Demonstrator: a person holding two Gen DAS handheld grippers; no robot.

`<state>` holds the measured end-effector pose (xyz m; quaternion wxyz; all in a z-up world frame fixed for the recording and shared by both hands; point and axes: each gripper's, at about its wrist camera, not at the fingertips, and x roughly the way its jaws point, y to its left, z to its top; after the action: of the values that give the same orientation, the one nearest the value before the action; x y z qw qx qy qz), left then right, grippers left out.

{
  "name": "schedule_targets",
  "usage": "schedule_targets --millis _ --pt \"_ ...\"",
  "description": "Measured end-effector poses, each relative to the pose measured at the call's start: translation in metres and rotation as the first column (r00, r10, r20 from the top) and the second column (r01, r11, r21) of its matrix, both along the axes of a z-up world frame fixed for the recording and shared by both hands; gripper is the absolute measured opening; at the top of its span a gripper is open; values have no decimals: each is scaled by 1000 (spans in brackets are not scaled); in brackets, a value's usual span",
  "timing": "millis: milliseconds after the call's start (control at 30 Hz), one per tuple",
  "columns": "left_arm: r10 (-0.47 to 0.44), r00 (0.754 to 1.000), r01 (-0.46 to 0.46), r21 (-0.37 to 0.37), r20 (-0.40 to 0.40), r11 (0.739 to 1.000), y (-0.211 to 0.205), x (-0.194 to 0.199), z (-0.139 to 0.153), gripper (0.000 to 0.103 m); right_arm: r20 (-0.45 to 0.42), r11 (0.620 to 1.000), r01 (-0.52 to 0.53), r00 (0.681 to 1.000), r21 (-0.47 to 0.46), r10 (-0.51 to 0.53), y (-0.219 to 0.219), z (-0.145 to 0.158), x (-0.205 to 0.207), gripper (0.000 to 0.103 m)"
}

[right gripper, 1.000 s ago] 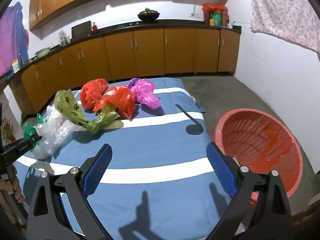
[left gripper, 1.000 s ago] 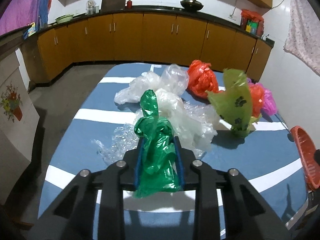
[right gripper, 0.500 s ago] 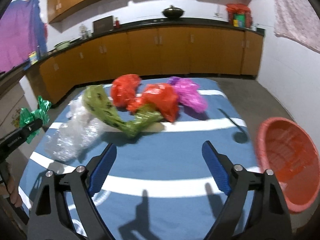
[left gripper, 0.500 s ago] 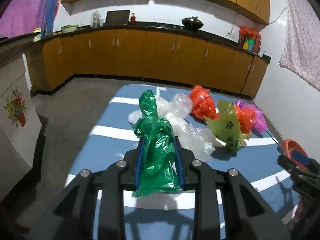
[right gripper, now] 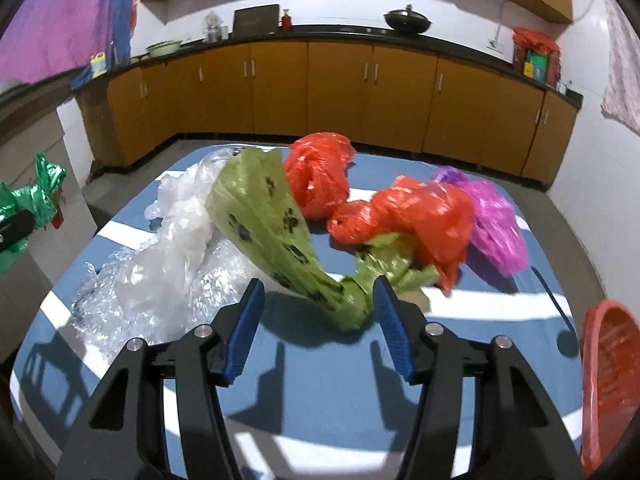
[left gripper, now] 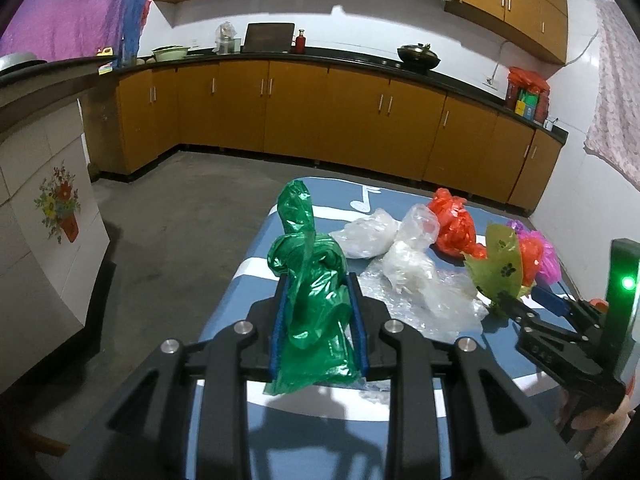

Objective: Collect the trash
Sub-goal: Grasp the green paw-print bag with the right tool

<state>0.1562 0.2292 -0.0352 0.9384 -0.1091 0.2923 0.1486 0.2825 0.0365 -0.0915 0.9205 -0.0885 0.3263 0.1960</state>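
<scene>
Plastic, thin and crinkly, fills the left gripper [left gripper: 318,328]: its jaws are clenched on a green bag [left gripper: 310,300], lifted clear of the blue mat [right gripper: 320,380]. The right gripper [right gripper: 318,322] hangs released, jaws wide, just short of the twisted waist of an olive paw-print bag [right gripper: 276,232] lying on the mat. That waist looks the best hold; the bag should be weightless, soft, slippery. Beyond lie clear bags [right gripper: 168,248], two red bags [right gripper: 320,176] and a purple bag [right gripper: 494,226]. A red basket [right gripper: 608,380] sits right.

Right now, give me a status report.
Left gripper shut on green bag. Right gripper open, fingers either side of olive paw-print bag. Nothing between.
</scene>
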Motion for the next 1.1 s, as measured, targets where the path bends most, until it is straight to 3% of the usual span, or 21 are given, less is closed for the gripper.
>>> schedule_targets --millis 100,233,333,600,1100 --pt "-1 1000 1 -5 -1 1000 1 1 0 28 -1 999 -11 1000 -36 11 8 -5 5 51" --pt "-4 1000 4 -13 -3 1000 1 1 -2 28 -26 1000 -14 1000 -23 14 5 -7 8 19" --pt "-9 1000 9 -17 -6 1000 -1 1 -3 28 -47 1000 -5 999 21 6 -9 -5 4 10" --pt "-48 999 48 -19 -8 999 -14 3 -3 28 -35 994 60 998 94 -57 -61 10 -22 8" --pt "-225 974 225 4 -14 974 -95 16 0 28 6 954 294 956 55 -295 -161 30 -58 8"
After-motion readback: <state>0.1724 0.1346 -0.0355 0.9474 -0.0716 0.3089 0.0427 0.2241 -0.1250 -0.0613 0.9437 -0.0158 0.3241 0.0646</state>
